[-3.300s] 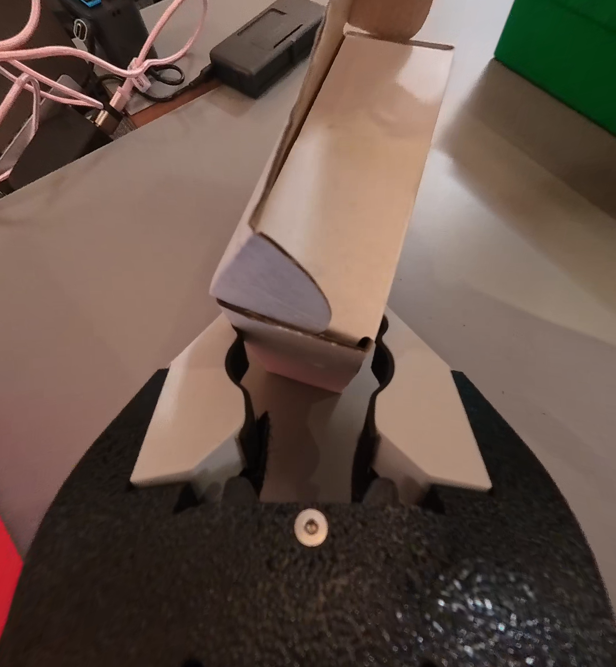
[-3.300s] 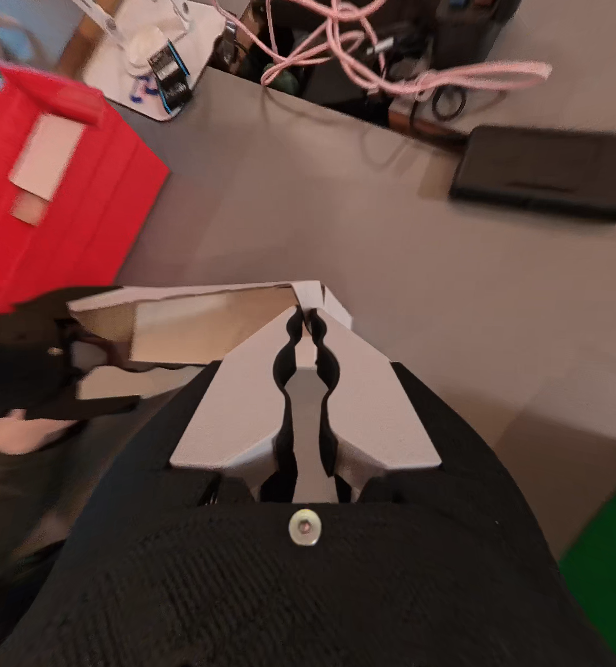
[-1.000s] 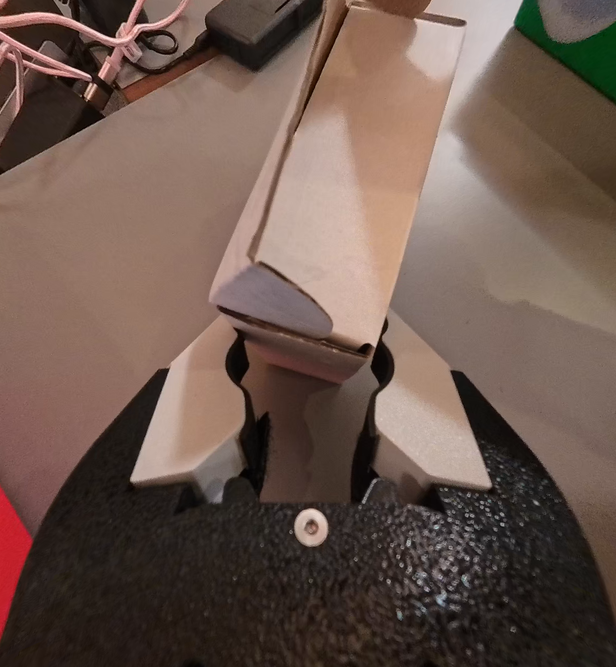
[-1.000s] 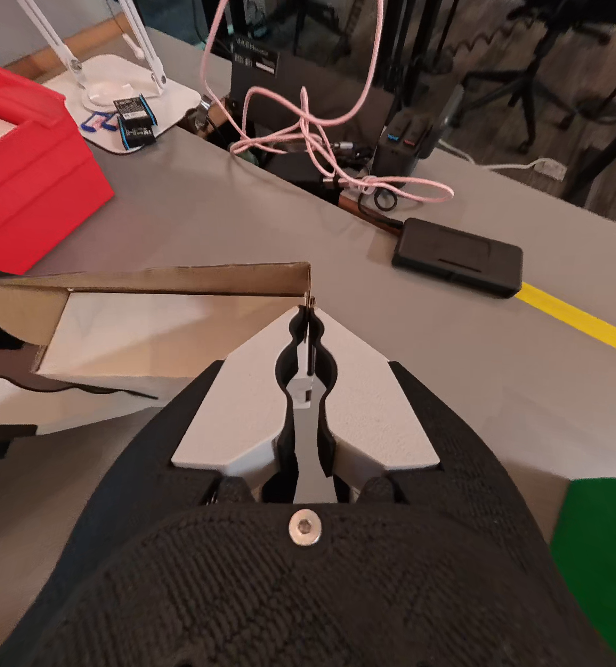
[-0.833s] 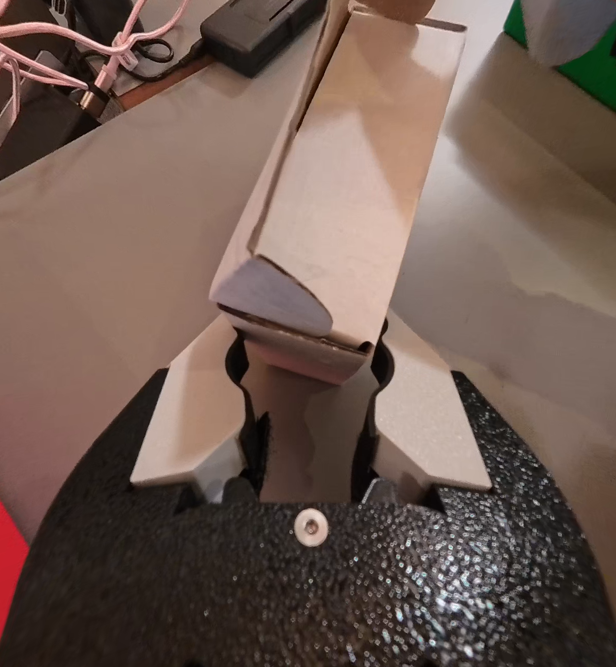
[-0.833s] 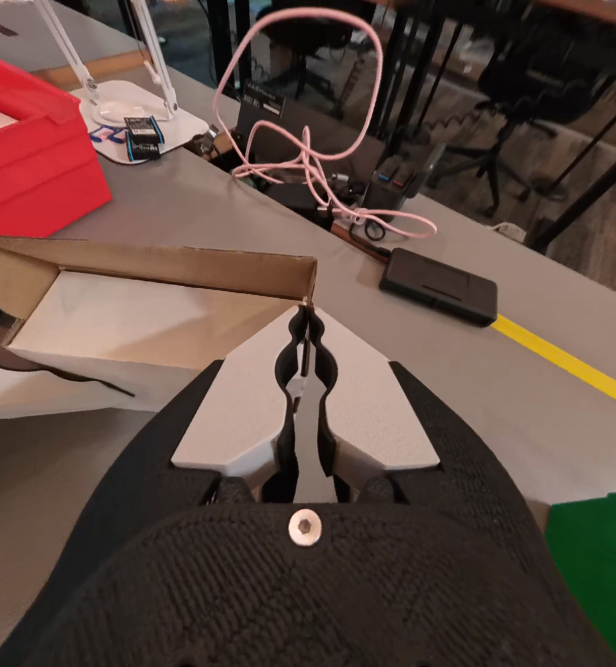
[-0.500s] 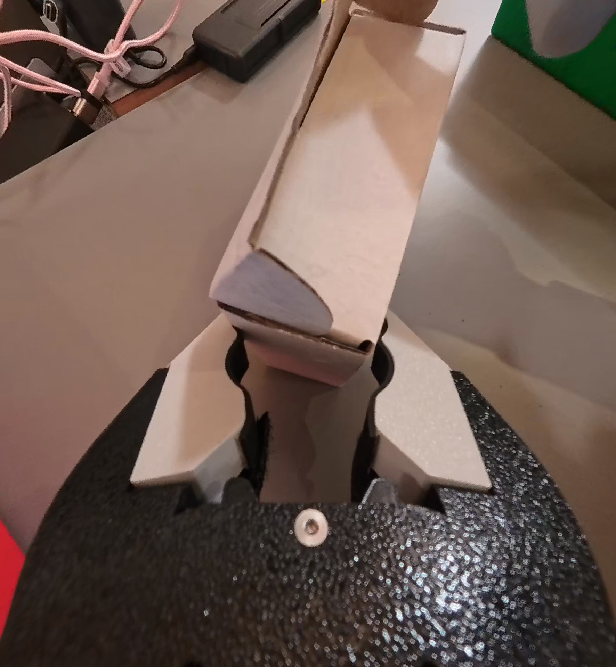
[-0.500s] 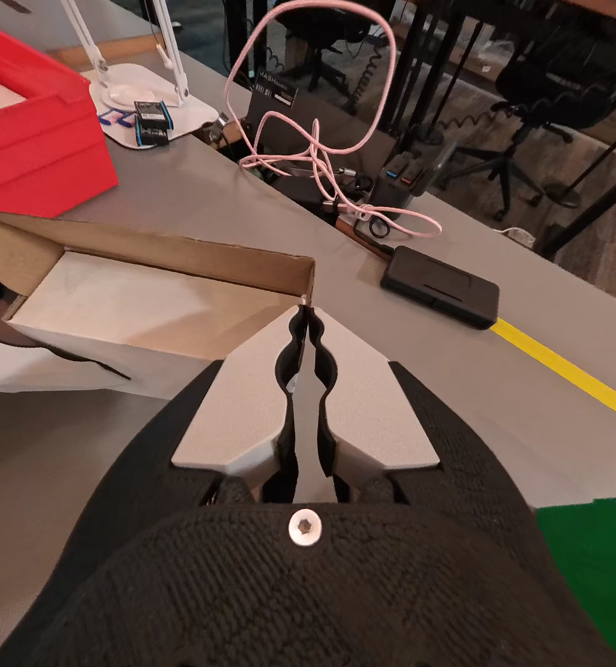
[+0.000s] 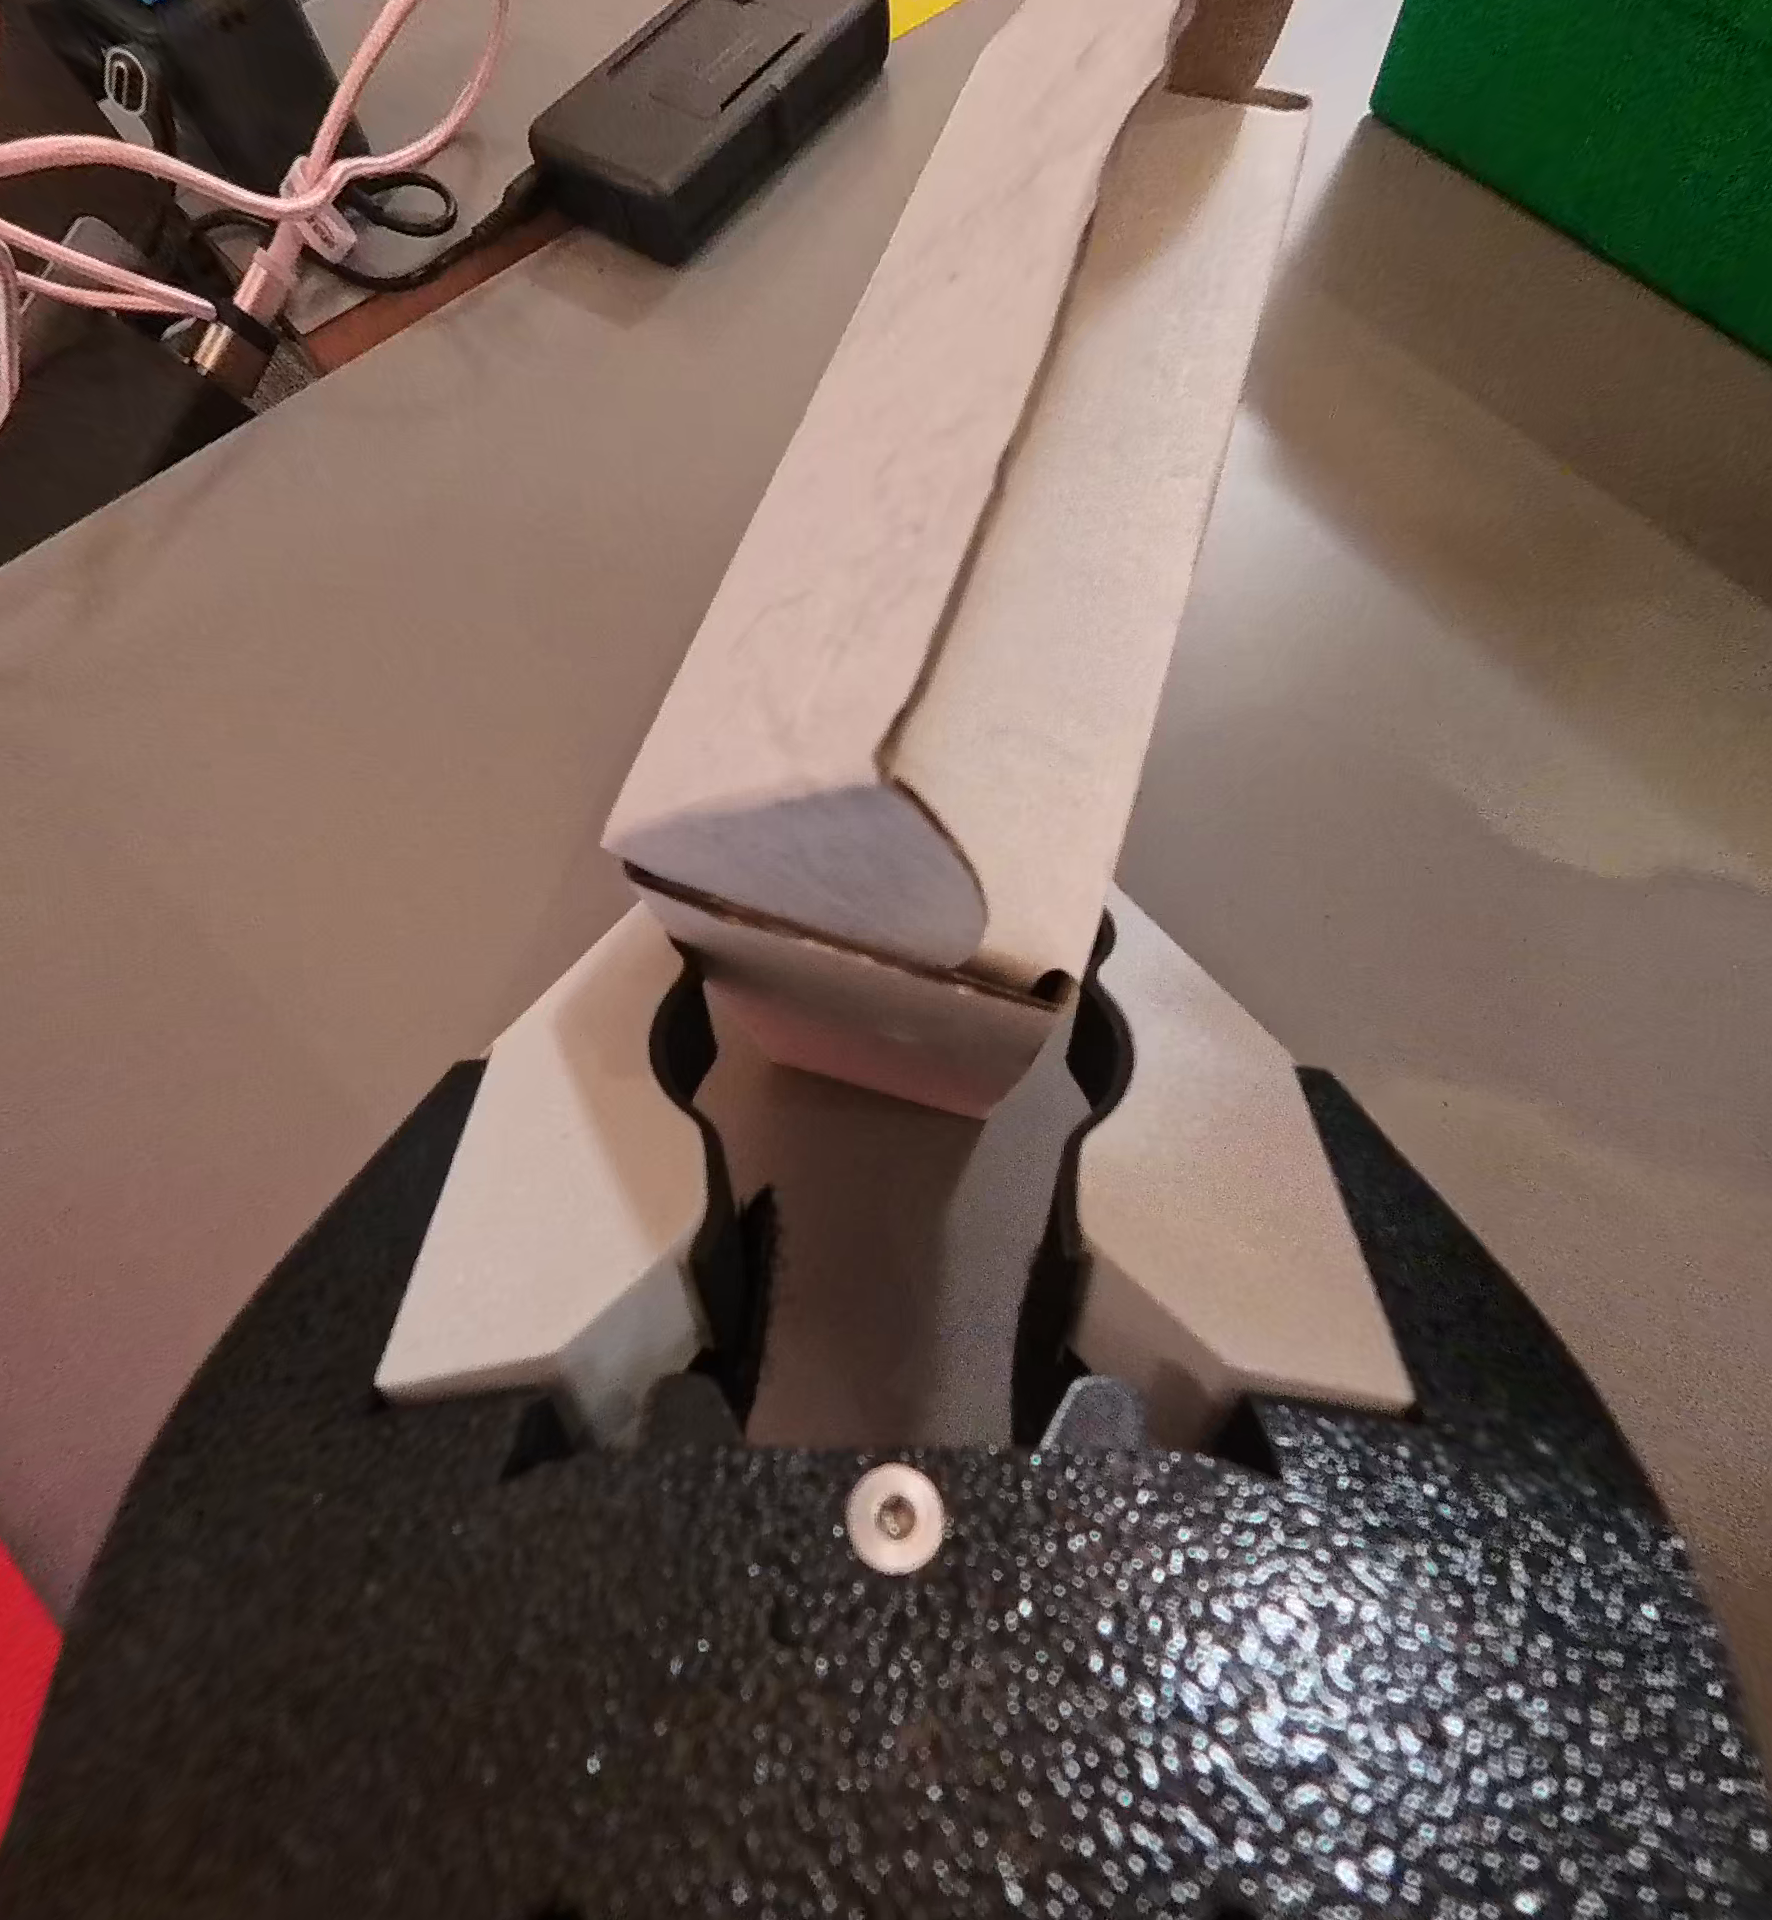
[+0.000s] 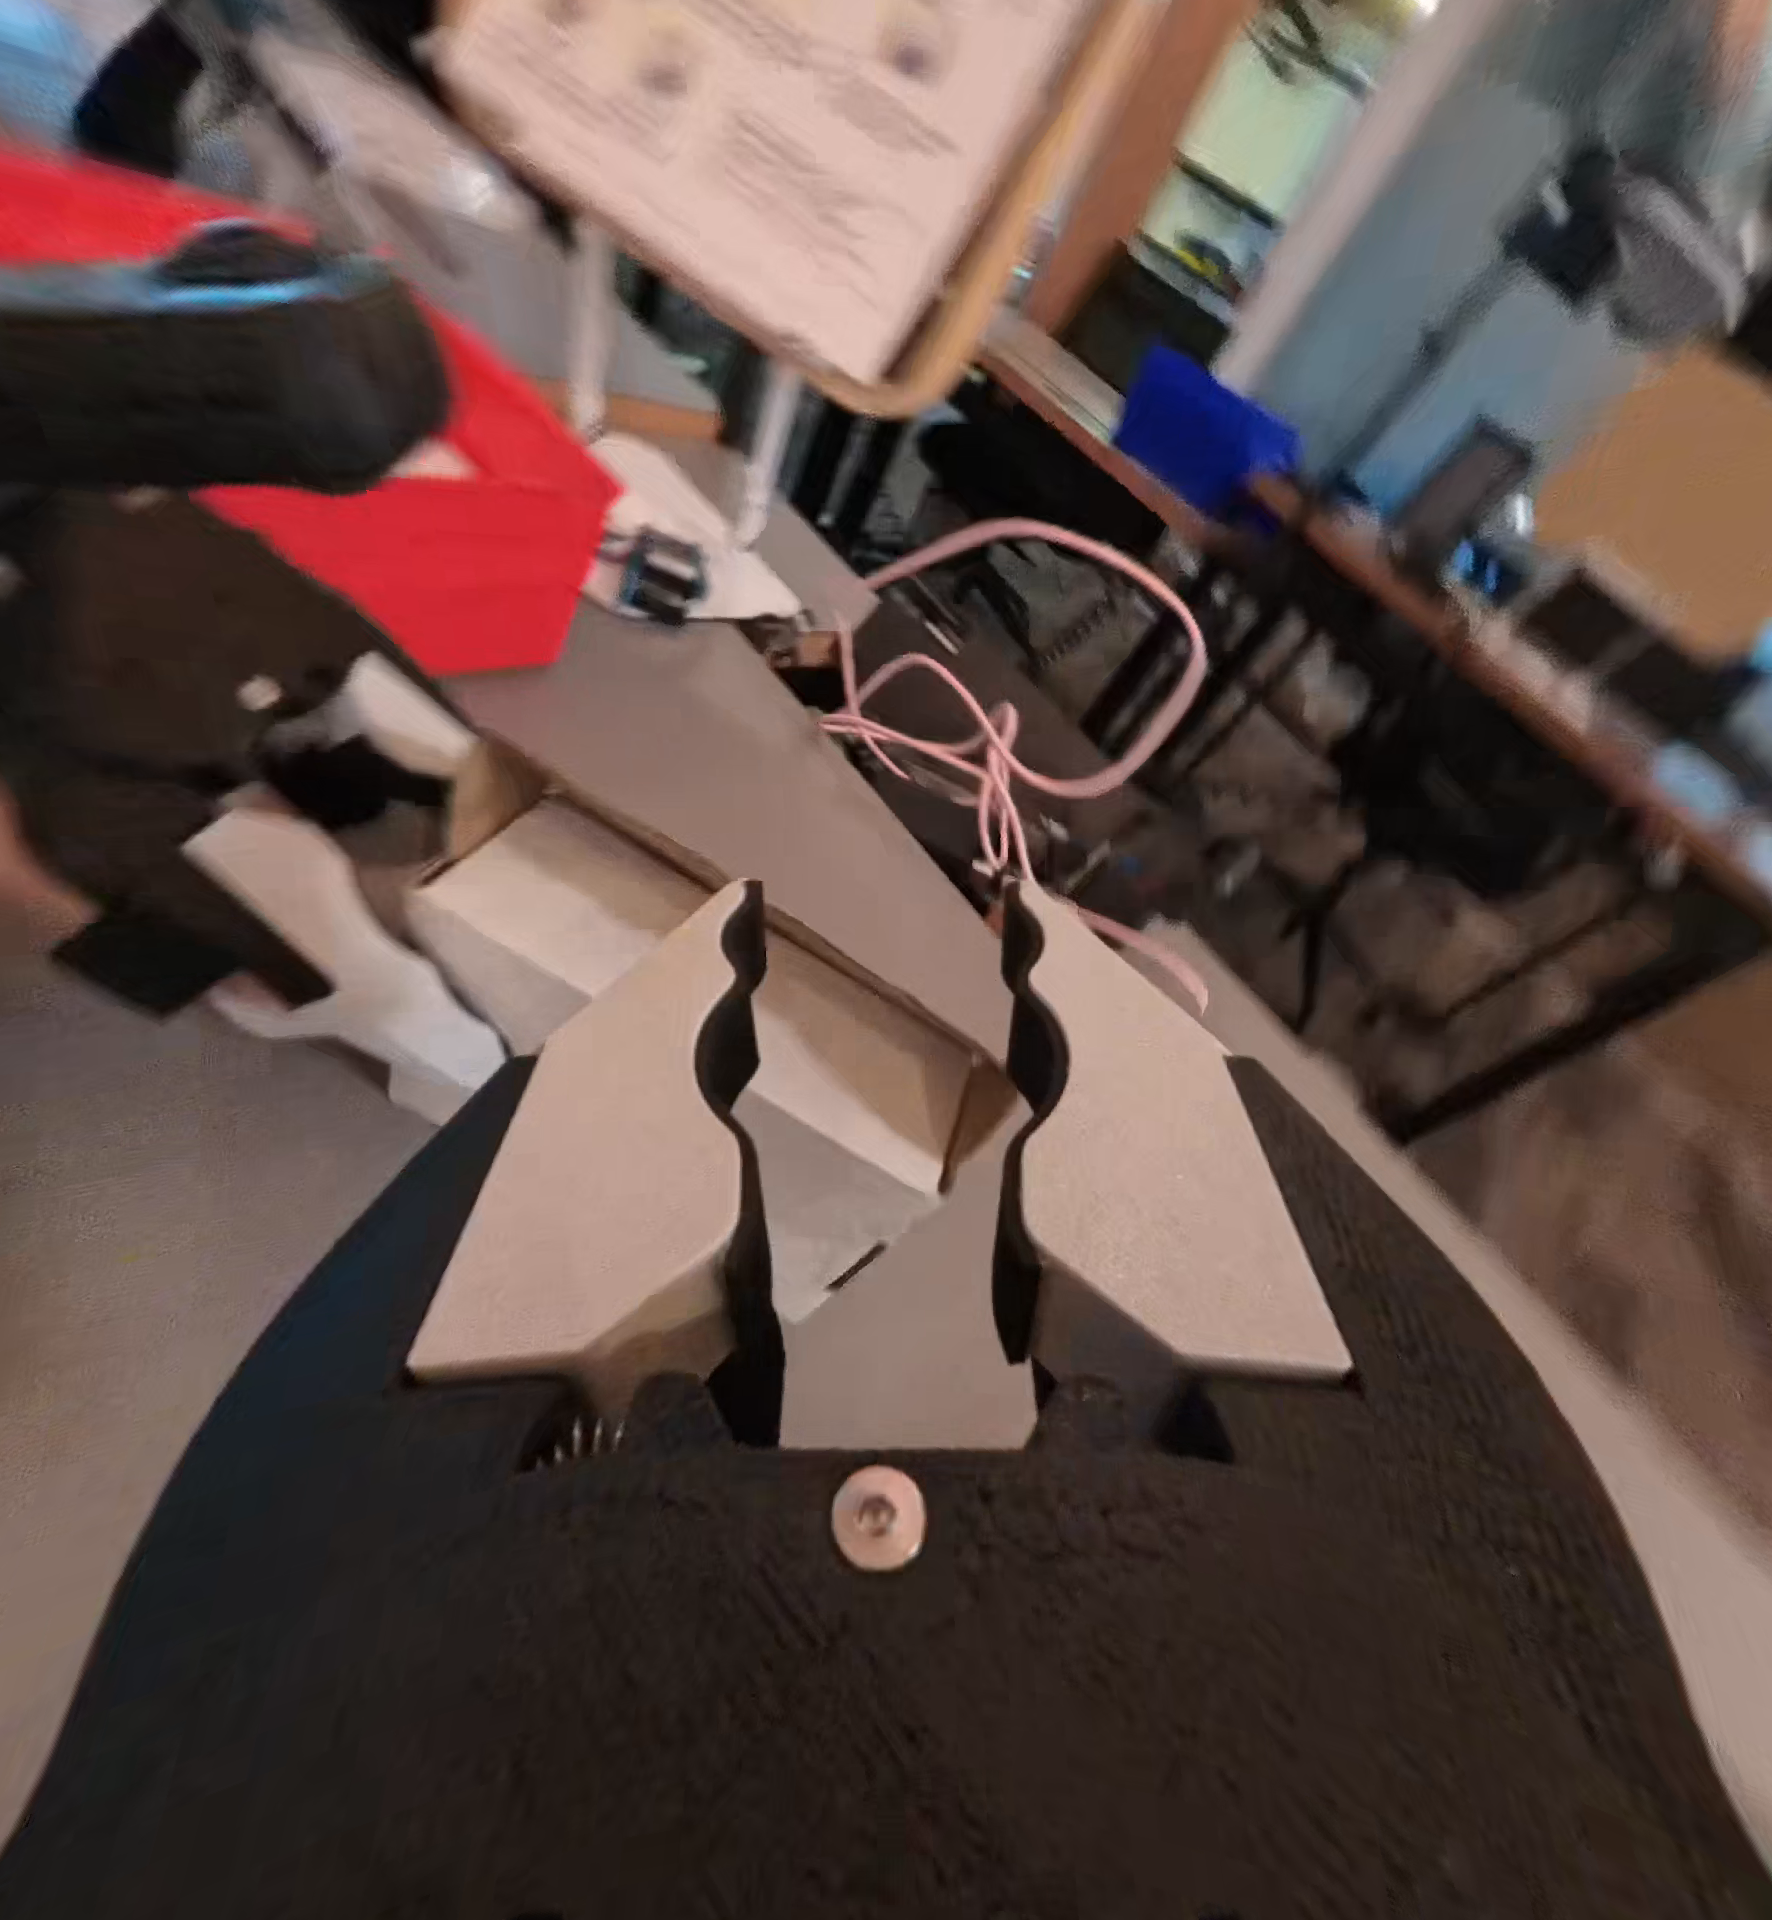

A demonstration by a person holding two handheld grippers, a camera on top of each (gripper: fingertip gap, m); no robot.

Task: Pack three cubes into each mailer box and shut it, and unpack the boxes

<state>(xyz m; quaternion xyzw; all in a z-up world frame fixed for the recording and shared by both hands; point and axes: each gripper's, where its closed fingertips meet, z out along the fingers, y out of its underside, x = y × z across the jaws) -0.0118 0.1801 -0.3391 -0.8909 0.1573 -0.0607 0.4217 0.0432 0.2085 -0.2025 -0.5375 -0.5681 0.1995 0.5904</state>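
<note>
A white mailer box [image 9: 965, 520] stretches away from me over the grey table, slightly raised at the near end. My left gripper [image 9: 877, 966] is shut on its near end, one finger on each side. A brown flap sticks up at the box's far end. In the blurred right wrist view the box [image 10: 570, 914] lies below and beyond my right gripper [image 10: 882, 904], which is open and empty above the box's end corner. The left gripper [image 10: 383, 821] shows there at the box's far end. No cubes are in view.
A green bin [image 9: 1640, 135] stands at the far right and a red bin [image 10: 466, 540] beyond the left gripper. A black power brick [image 9: 705, 104] and pink cables [image 9: 290, 208] lie at the table's far edge.
My right gripper has let go of the box's flap edge, opened, and lifted and tilted upward. The box's lid panel now lies wider over its left side. The left grip is unchanged.
</note>
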